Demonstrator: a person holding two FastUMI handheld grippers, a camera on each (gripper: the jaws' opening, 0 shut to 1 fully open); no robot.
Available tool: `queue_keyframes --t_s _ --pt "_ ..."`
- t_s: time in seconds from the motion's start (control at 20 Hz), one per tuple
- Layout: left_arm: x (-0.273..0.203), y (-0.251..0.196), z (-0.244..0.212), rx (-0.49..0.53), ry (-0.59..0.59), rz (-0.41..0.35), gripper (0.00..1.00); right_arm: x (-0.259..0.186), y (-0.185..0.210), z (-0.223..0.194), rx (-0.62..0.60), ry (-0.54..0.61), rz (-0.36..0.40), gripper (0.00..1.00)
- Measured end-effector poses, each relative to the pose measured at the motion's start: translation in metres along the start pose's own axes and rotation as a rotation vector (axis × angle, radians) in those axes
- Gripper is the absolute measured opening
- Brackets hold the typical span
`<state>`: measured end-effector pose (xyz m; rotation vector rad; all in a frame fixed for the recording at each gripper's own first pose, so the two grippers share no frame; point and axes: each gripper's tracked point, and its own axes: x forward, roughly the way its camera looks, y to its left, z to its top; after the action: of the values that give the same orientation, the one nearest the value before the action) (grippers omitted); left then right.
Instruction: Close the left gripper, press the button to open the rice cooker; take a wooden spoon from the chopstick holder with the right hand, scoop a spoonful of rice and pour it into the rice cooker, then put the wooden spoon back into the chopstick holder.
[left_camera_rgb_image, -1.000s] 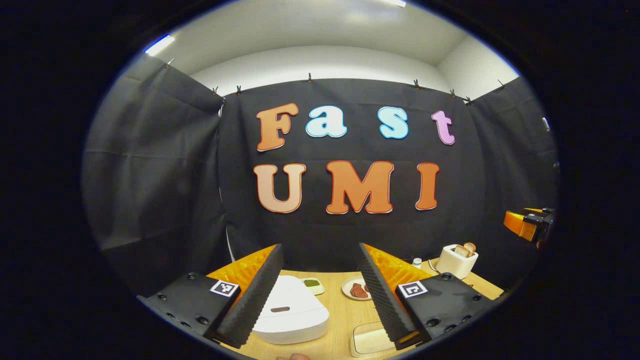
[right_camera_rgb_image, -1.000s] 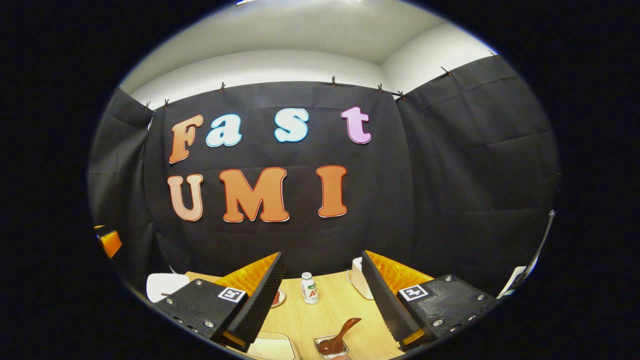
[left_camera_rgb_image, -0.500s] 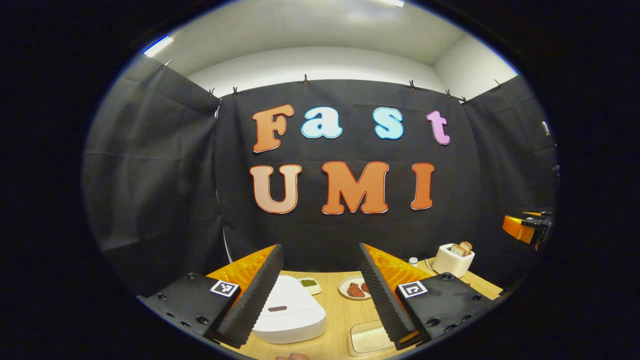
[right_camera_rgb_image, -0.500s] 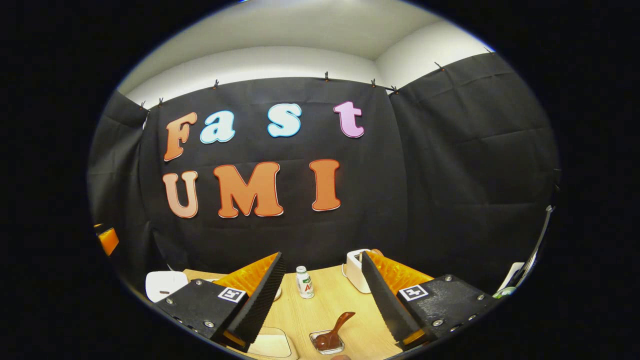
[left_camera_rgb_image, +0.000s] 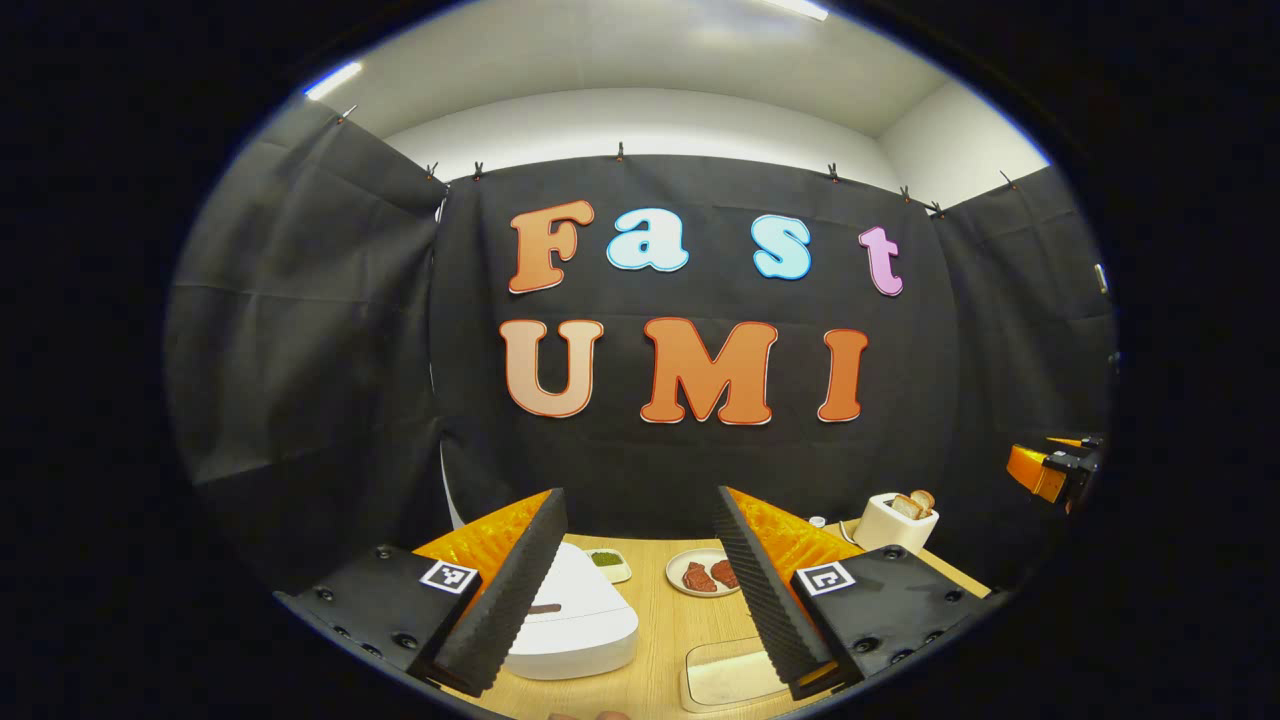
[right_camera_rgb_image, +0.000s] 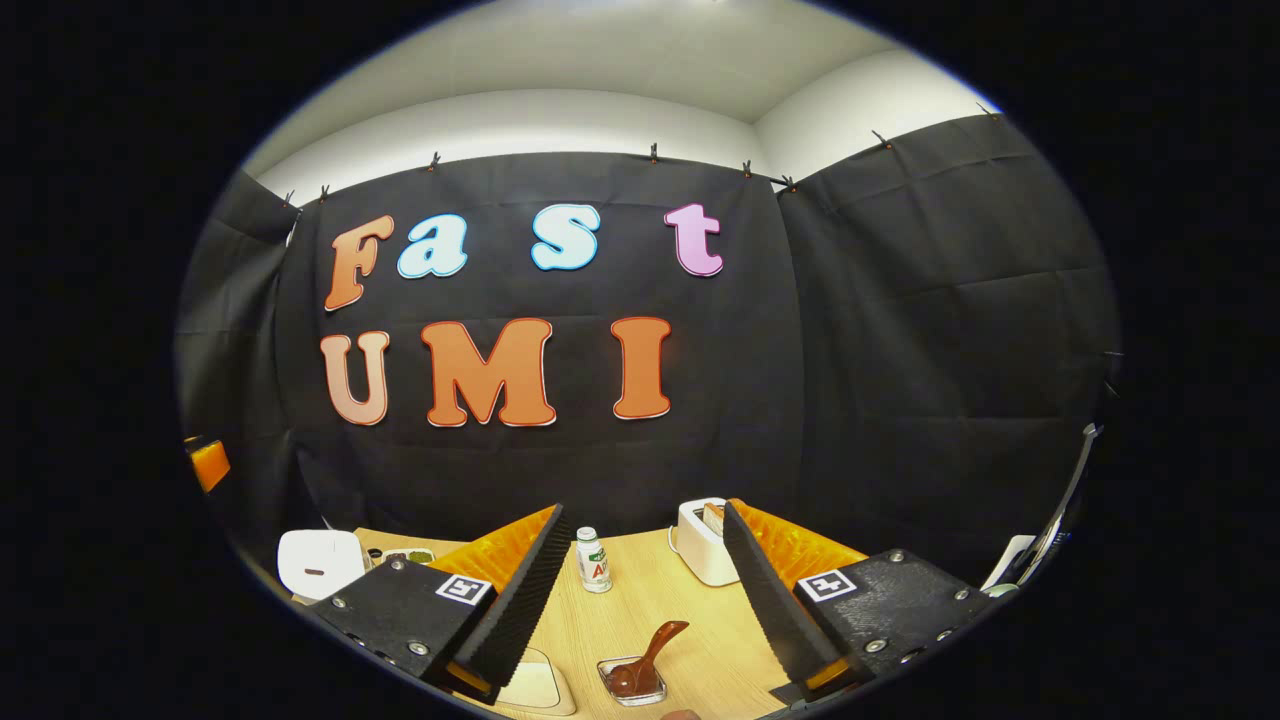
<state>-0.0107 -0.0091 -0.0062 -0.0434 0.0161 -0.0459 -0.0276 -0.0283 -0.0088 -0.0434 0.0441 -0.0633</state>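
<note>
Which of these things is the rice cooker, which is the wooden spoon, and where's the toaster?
rice cooker (left_camera_rgb_image: 575, 620): left gripper view, on its closed white lid.
wooden spoon (right_camera_rgb_image: 655, 645): right gripper view, on its handle, leaning out of the small clear holder.
toaster (right_camera_rgb_image: 697, 545): right gripper view, on its white side.

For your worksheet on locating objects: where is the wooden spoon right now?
In the right gripper view the wooden spoon stands in the small clear holder on the table, low and central between the open right gripper's fingers, in front of the little bottle.
</note>
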Motion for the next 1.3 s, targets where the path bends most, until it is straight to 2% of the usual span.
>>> queue_keyframes --t_s 0.3,0.35,0.6,0.7,0.8,0.9,1.1,1.2,1.3 --pt "-0.003 0.023 0.012 -0.022 -0.030 0.031 1.00 -0.003 -0.016 0.003 -0.016 -0.019 -0.025 0.96" --pt "0.000 0.024 0.014 -0.025 -0.040 0.037 0.95 -0.003 -0.017 0.003 -0.010 -0.019 -0.025 0.96" --pt "-0.009 0.033 0.034 -0.032 -0.116 0.068 0.12 -0.002 -0.020 -0.005 0.002 -0.006 -0.012 0.96" --pt "-0.007 0.024 0.033 -0.040 -0.116 0.028 0.06 -0.001 -0.020 -0.006 -0.004 -0.007 -0.011 0.96" --pt "-0.023 0.035 0.034 -0.037 -0.095 0.062 0.05 -0.001 -0.019 -0.008 -0.005 -0.001 -0.006 0.96" --pt "-0.003 0.028 0.019 -0.049 -0.066 0.039 0.04 0.000 -0.018 -0.009 -0.002 0.002 -0.001 0.96" --pt "0.001 0.057 0.019 0.000 -0.023 0.066 0.04 0.002 -0.017 -0.015 -0.010 0.012 0.006 0.96" --pt "0.010 0.062 0.009 -0.026 0.020 0.042 0.05 0.003 -0.017 -0.019 -0.006 0.020 0.007 0.95" --pt "0.021 0.079 -0.005 -0.022 0.077 0.054 0.05 0.003 -0.015 -0.028 0.014 0.046 0.021 0.95"
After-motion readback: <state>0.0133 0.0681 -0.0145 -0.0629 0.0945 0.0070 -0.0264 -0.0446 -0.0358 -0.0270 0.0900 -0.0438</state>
